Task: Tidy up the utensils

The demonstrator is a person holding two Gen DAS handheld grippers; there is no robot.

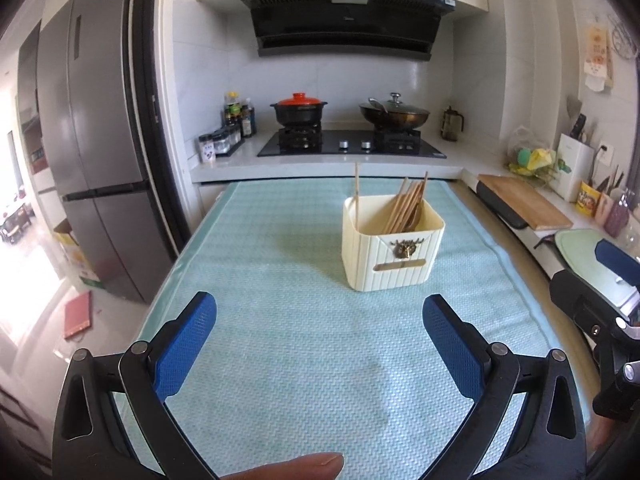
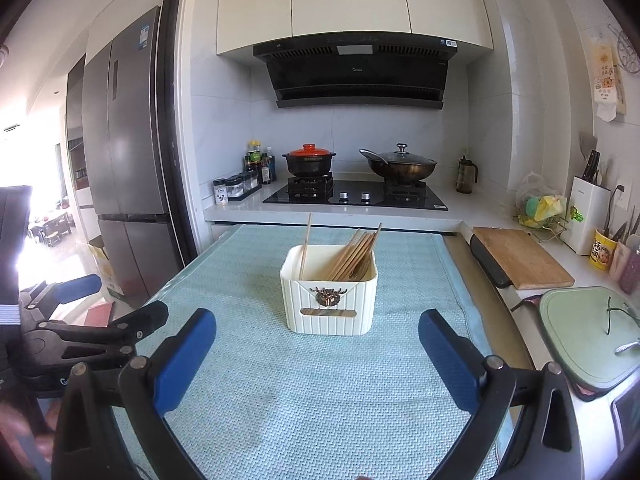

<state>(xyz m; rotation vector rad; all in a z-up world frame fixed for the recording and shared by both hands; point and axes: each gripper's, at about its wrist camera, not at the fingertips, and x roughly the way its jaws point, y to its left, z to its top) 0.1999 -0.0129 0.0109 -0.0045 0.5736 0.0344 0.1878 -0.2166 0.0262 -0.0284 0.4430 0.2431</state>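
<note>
Both jaws wide, holder (image 2: 329, 296) ahead (untouched)

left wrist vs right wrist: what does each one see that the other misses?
Left wrist only: a fingertip at the bottom edge, a red book on the floor, and the right claw entering at the right edge.

Right wrist only: the whole green tray beside the mat, and the left claw at the left edge.

Both: the cream utensil box with wooden chopsticks on the teal mat, the stove, and each view's own claw open, holding nothing.
</note>
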